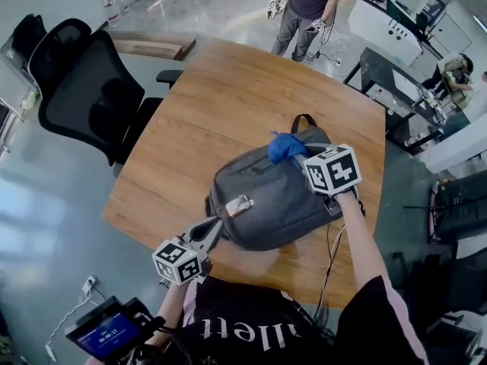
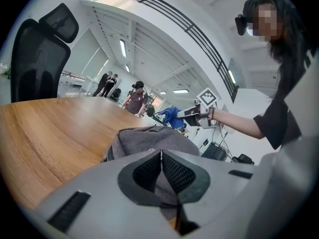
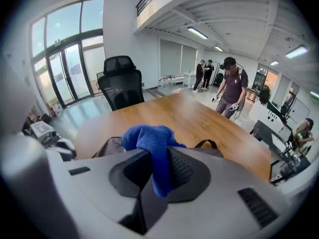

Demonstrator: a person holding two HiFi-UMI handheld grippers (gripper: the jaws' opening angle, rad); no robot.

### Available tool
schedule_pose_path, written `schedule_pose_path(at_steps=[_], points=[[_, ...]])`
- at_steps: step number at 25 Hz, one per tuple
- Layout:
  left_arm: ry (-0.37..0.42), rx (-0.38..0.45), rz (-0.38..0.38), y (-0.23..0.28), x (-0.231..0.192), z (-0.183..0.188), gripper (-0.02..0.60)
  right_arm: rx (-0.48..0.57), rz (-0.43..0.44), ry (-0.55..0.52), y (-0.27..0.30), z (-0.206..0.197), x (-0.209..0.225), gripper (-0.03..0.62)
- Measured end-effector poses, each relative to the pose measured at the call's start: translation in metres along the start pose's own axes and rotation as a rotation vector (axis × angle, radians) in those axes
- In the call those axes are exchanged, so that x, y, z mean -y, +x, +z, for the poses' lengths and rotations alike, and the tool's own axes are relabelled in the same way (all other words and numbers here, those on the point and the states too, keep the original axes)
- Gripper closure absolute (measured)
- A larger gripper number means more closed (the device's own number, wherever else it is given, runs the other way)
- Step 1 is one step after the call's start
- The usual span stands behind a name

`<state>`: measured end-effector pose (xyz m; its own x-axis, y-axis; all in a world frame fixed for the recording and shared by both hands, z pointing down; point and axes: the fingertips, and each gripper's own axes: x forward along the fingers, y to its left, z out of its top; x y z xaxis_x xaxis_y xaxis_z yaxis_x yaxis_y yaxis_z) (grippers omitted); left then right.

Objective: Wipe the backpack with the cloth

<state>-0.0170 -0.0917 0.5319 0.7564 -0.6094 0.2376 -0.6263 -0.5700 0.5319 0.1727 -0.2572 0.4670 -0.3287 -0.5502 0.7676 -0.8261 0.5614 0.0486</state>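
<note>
One grey backpack (image 1: 274, 200) lies flat near the middle of the wooden table (image 1: 213, 97), carry handle (image 1: 303, 119) pointing away from the operator. The blue cloth (image 1: 285, 147) rests on its far upper end, bunched.

The right gripper (image 1: 303, 158) is closed on the cloth. In the right gripper view a thick fold of it hangs between the pads and mushrooms above the tips. The left gripper (image 1: 215, 226) sits at the near left edge of the bag. Its jaws meet at the tips, grey fabric shows in the gap behind them, and it appears to be pinching the shell.

Procedure, as judged:
1. Keep the left grip as an anchor. The soft shell will likely creep and wrinkle under drag.
2. Press the cloth bunch flat on the fabric, keeping the hard jaw tips off it.
3. Stroke from the handle end toward the anchor in overlapping passes.

Materials: the shell is a matte woven textile, softly domed. The cloth is plush and fleecy. The table is smooth wood grain.
</note>
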Motion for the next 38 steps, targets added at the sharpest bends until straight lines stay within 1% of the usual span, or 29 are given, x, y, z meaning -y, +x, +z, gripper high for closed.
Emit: schedule_pose_path(at_steps=[4, 7, 9, 12, 18, 24, 30, 33, 38], points=[[-0.005, -0.015, 0.02, -0.005, 0.0, 0.012, 0.574, -0.113, -0.04, -0.054, 0.04, 0.014, 0.024, 0.516], [-0.01, -0.011, 0.026, -0.008, -0.004, 0.013, 0.574, -0.186, -0.04, -0.089, 0.054, 0.008, 0.027, 0.516], [-0.013, -0.011, 0.031, -0.009, -0.007, 0.013, 0.574, -0.209, -0.036, -0.098, 0.057, 0.002, 0.028, 0.516], [-0.013, -0.01, 0.034, -0.011, -0.009, 0.013, 0.574, -0.202, -0.031, -0.084, 0.051, -0.003, 0.025, 0.516], [-0.009, -0.013, 0.032, -0.013, -0.007, 0.013, 0.574, -0.145, -0.015, -0.059, 0.019, -0.023, 0.007, 0.517], [0.0, -0.011, 0.023, -0.014, 0.0, 0.014, 0.574, -0.094, -0.032, -0.045, -0.022, -0.059, -0.014, 0.516], [0.007, -0.022, 0.008, -0.012, 0.008, 0.009, 0.574, -0.096, -0.052, 0.025, -0.055, -0.121, -0.036, 0.516], [0.014, -0.03, -0.008, -0.008, 0.016, 0.007, 0.574, -0.108, -0.063, 0.084, -0.068, -0.155, -0.051, 0.516], [0.028, -0.055, -0.045, -0.002, 0.03, 0.004, 0.573, -0.132, -0.059, 0.2, -0.082, -0.202, -0.077, 0.516]])
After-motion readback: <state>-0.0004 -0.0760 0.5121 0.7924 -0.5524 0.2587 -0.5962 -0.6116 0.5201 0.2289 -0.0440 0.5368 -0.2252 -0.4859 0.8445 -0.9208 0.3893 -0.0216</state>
